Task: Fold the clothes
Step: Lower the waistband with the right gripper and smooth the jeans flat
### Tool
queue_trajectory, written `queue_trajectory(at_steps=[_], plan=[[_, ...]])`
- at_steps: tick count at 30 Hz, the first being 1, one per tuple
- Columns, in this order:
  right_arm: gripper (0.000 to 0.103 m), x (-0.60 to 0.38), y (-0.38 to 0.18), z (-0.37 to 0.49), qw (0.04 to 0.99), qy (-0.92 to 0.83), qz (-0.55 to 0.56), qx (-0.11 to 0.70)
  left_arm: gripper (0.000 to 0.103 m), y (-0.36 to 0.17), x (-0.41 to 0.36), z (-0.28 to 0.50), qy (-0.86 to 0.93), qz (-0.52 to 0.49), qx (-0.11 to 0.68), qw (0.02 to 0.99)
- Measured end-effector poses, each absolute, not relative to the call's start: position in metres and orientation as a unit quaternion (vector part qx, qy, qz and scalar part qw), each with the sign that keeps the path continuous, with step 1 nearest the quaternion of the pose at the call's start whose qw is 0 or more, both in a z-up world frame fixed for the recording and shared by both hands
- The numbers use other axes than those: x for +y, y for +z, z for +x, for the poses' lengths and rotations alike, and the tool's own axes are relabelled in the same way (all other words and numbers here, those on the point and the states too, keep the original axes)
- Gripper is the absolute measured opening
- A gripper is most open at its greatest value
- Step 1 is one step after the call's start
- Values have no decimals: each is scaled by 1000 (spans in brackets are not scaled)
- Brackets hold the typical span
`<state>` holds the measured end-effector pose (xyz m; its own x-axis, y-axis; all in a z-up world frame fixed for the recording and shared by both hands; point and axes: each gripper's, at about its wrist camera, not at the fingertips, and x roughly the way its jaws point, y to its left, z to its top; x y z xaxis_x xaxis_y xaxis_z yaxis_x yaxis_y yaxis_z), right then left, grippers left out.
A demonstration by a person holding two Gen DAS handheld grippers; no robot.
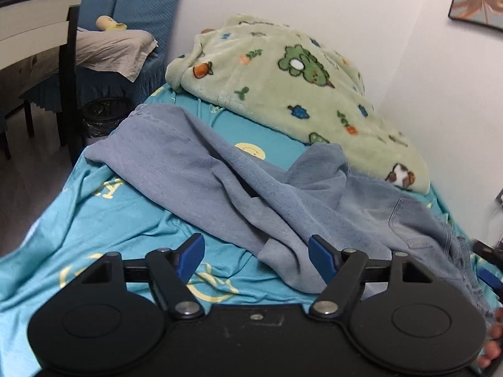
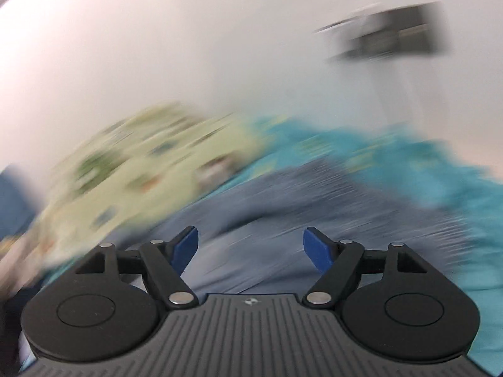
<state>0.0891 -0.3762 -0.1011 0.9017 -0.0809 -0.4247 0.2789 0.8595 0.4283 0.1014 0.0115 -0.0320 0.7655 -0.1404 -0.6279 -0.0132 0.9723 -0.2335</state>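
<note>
A faded blue pair of jeans (image 1: 239, 185) lies crumpled across the bed on a turquoise sheet (image 1: 103, 216), one leg reaching to the far left, a back pocket at the right. My left gripper (image 1: 256, 256) is open just above the sheet, a fold of the jeans between its blue fingers, not clamped. My right gripper (image 2: 250, 246) is open above the jeans (image 2: 283, 207); that view is blurred by motion. The right gripper's tip shows at the right edge of the left wrist view (image 1: 489, 257).
A pale green cartoon-print blanket (image 1: 289, 78) is heaped at the head of the bed against the white wall; it also shows in the right wrist view (image 2: 132, 163). A dark table leg (image 1: 67, 78), a blue-covered chair (image 1: 138, 15) and a bin (image 1: 100, 116) stand to the left.
</note>
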Motion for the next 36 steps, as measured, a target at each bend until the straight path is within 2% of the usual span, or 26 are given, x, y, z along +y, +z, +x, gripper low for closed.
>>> queue_trajectory(at_steps=[7, 15, 16, 17, 18, 19, 20, 24, 31, 33, 34, 35, 36], plan=[[79, -295, -129, 129, 955, 86, 147, 243, 70, -37, 21, 110, -49, -103, 354, 928], [76, -255, -145, 161, 947, 133, 80, 282, 71, -59, 33, 122, -40, -145, 357, 922], [66, -252, -146, 162, 947, 134, 73, 283, 71, -61, 33, 124, -39, -144, 360, 921], [45, -249, -147, 163, 947, 135, 65, 285, 71, -62, 32, 125, -38, -143, 361, 921], [30, -247, -148, 164, 947, 136, 57, 286, 71, -63, 31, 126, -37, -141, 362, 920], [3, -244, -149, 165, 947, 137, 49, 288, 71, -64, 30, 127, -37, -140, 363, 920], [0, -243, -145, 162, 949, 141, 41, 278, 71, -64, 29, 127, -39, -141, 362, 921], [0, -238, -125, 147, 954, 167, 14, 250, 71, -62, 28, 121, -47, -140, 353, 924], [0, -228, -125, 125, 947, 176, -3, 269, 71, -55, 31, 109, -41, -149, 341, 927], [3, -231, -125, 125, 950, 166, 1, 264, 71, -53, 31, 107, -40, -151, 339, 928], [10, -233, -125, 124, 953, 159, -2, 257, 71, -53, 31, 106, -39, -151, 339, 928], [27, -236, -125, 124, 956, 152, -3, 251, 71, -53, 31, 106, -39, -151, 339, 928], [39, -241, -126, 126, 958, 143, 7, 248, 71, -53, 30, 107, -39, -152, 339, 927]])
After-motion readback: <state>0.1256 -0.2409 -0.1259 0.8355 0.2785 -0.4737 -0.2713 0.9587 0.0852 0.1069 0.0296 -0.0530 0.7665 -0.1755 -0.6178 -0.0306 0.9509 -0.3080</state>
